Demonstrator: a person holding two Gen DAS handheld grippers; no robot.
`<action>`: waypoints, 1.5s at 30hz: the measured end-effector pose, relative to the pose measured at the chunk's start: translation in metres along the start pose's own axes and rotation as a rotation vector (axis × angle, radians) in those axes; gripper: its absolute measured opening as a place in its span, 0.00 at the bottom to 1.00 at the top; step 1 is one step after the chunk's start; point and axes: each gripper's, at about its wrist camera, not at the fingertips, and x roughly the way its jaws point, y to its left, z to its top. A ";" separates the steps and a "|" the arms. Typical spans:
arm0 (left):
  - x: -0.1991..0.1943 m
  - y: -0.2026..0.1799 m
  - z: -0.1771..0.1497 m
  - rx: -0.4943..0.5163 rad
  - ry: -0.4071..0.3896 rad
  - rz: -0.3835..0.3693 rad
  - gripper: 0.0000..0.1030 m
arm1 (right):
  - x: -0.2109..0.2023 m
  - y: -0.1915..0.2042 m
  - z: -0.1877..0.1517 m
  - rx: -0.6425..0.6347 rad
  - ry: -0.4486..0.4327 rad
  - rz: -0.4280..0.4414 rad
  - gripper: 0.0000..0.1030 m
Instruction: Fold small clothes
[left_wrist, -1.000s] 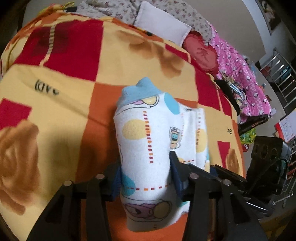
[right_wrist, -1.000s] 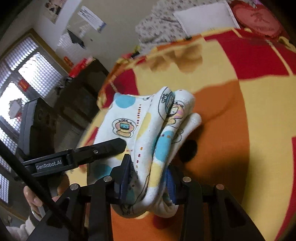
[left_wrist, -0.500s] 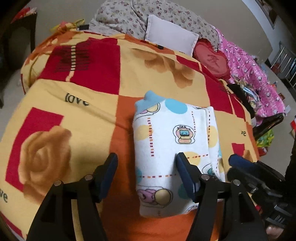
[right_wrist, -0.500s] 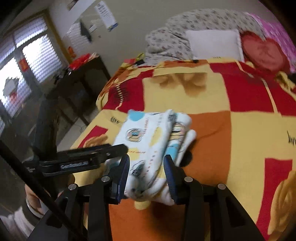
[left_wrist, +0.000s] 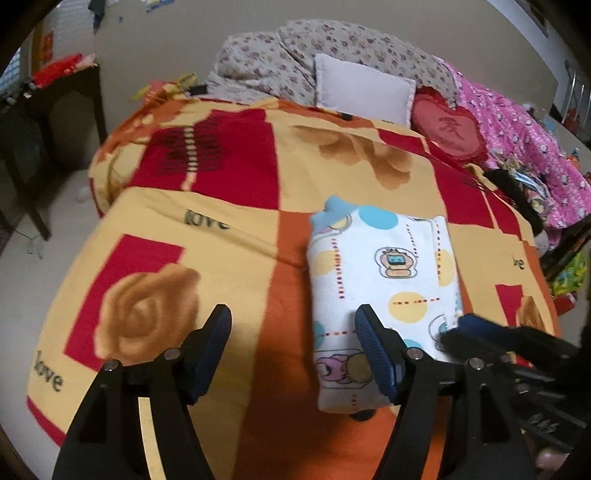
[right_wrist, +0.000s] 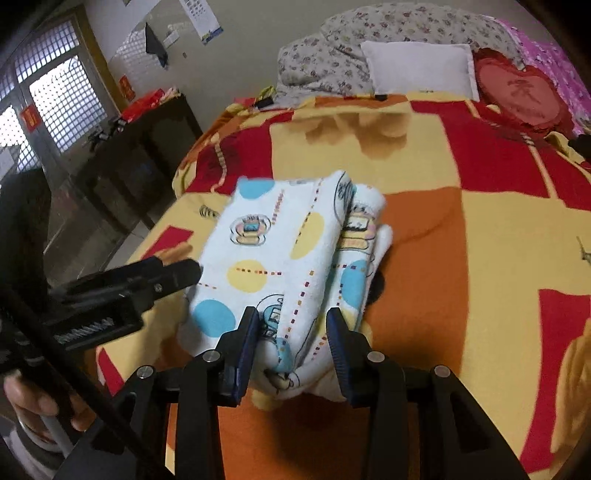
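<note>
Patchwork blanket in red, yellow and orange is covering the bed, with a folded baby garment lying on it right of centre in the left wrist view.

Left gripper is standing wide open at the bottom of its frame, gripping nothing, its right finger overlapping the garment's near edge. Right gripper is sitting open at lower centre of its own view, its pads flanking the garment's near end without pinching it. A white pillow, a floral quilt and a red heart cushion are resting along the upper frame.
</note>
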 end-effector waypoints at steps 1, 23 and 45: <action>-0.002 0.001 0.000 -0.005 -0.008 0.007 0.70 | -0.005 0.001 0.000 0.001 -0.011 -0.004 0.40; -0.049 -0.004 -0.013 -0.009 -0.150 0.139 0.79 | -0.040 0.018 0.000 -0.007 -0.166 -0.212 0.81; -0.048 -0.005 -0.019 -0.007 -0.140 0.153 0.83 | -0.042 0.024 -0.003 -0.021 -0.169 -0.243 0.89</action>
